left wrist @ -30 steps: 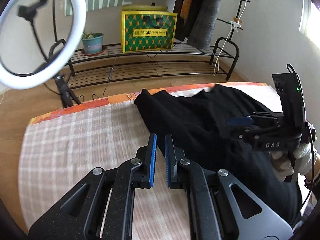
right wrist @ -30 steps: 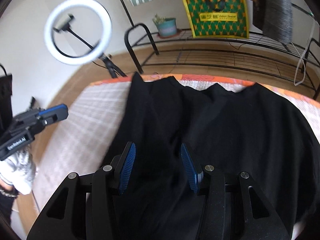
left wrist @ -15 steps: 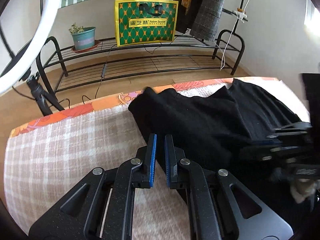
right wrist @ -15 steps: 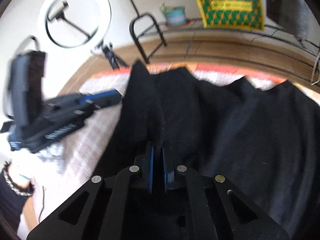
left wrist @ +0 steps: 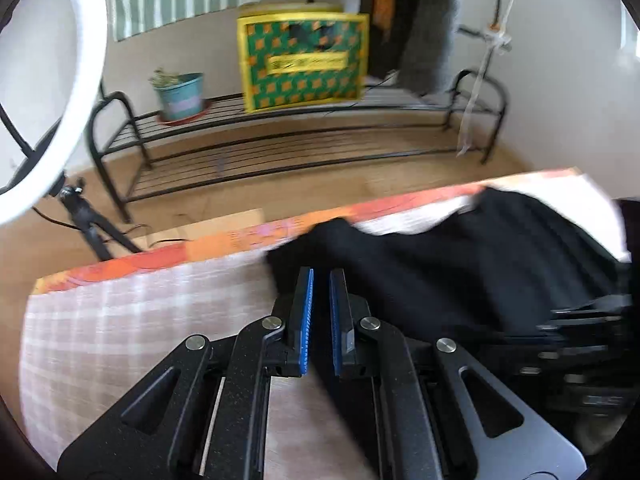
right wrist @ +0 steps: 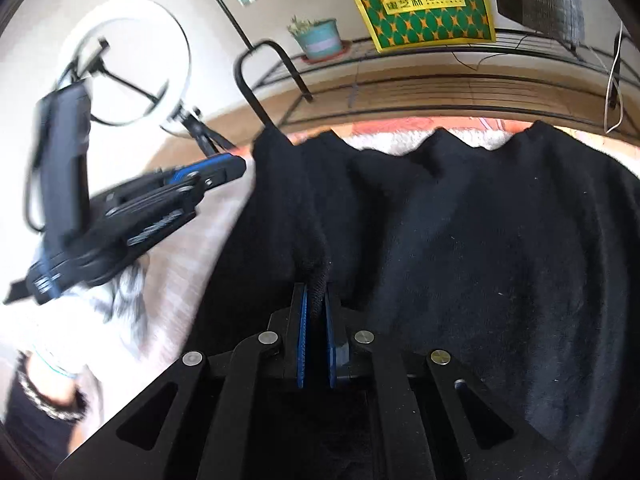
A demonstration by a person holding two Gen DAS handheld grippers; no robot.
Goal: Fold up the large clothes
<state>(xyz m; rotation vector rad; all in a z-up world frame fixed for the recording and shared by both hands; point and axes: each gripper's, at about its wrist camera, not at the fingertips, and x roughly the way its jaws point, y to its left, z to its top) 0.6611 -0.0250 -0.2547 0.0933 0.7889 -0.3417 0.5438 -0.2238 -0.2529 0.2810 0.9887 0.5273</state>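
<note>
- A black garment [right wrist: 460,240] lies spread on my checked counter [left wrist: 120,320], flat for folding.
- My right gripper [right wrist: 315,312] pinches a raised ridge of cloth, likely to lift it.
- My left gripper [left wrist: 321,312] hovers beside the garment's edge, jaws pressed together, empty.

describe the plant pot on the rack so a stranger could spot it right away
Find the low black wire rack along the far wall. The plant pot sits on its top shelf, left of the green and yellow bag: a small teal bucket, the only thing with greenery.

black garment [right wrist: 460,240] | spread flat on checked cloth [left wrist: 120,320] | wrinkled | one fold raised near its left edge
</note>
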